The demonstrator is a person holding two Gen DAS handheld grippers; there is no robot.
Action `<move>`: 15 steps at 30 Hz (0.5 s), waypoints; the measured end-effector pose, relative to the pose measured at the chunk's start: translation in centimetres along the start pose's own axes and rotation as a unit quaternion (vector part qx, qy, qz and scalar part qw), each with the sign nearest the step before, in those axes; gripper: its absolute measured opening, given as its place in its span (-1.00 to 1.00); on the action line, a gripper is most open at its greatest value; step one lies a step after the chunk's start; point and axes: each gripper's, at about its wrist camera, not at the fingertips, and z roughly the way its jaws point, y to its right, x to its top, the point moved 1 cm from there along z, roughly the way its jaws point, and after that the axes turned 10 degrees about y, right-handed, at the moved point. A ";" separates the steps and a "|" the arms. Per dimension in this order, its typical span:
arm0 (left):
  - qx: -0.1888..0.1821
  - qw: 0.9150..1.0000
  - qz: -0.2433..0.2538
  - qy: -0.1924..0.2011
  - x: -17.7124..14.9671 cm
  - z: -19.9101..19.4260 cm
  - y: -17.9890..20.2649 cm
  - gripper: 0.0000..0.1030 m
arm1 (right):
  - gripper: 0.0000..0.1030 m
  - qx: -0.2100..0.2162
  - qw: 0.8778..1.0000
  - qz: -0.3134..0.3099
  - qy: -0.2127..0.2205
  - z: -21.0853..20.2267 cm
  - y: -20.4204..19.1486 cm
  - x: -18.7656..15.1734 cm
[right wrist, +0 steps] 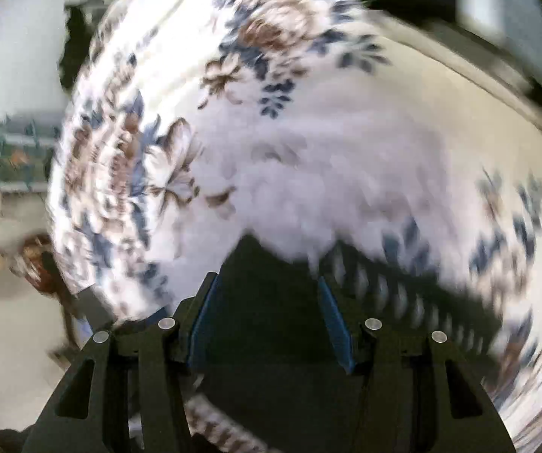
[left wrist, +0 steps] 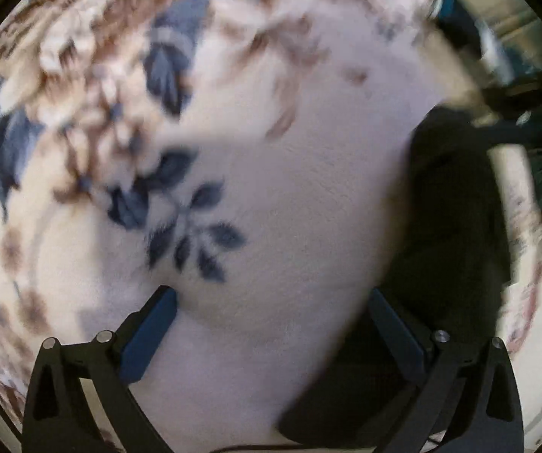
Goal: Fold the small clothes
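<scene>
A black garment [left wrist: 444, 226] lies on a white plush blanket with blue and brown flowers [left wrist: 271, 188], at the right of the left wrist view, reaching under the right finger. My left gripper [left wrist: 271, 294] is open above the blanket, its right finger over the garment's edge. In the right wrist view the black garment [right wrist: 267, 339] lies between and below the fingers, with a black-and-white striped band [right wrist: 384, 294] to the right. My right gripper [right wrist: 267, 287] is open over it. Both views are motion-blurred.
The floral blanket [right wrist: 308, 151] fills most of both views. A dark green rack [right wrist: 17, 158] and pale floor show at the left of the right wrist view. Dark furniture [left wrist: 527, 113] stands at the right of the left wrist view.
</scene>
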 end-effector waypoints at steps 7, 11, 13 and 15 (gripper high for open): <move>-0.096 0.995 -0.004 0.003 1.5 1.0 3.2 0.99 | -0.88 0.009 0.999 -0.019 -0.040 2.8 0.3 2.2; -0.140 0.990 0.014 -0.011 0.5 2.2 6.2 0.99 | -0.95 -0.017 1.000 0.020 0.016 2.4 2.0 3.7; -0.141 0.989 0.025 -0.025 -0.1 2.4 7.1 0.99 | -0.95 -0.031 0.999 0.012 0.023 3.3 2.3 3.9; -0.136 0.989 0.039 -0.035 -0.7 2.6 8.1 0.99 | -1.00 -0.050 0.998 -0.010 0.038 3.5 2.4 3.8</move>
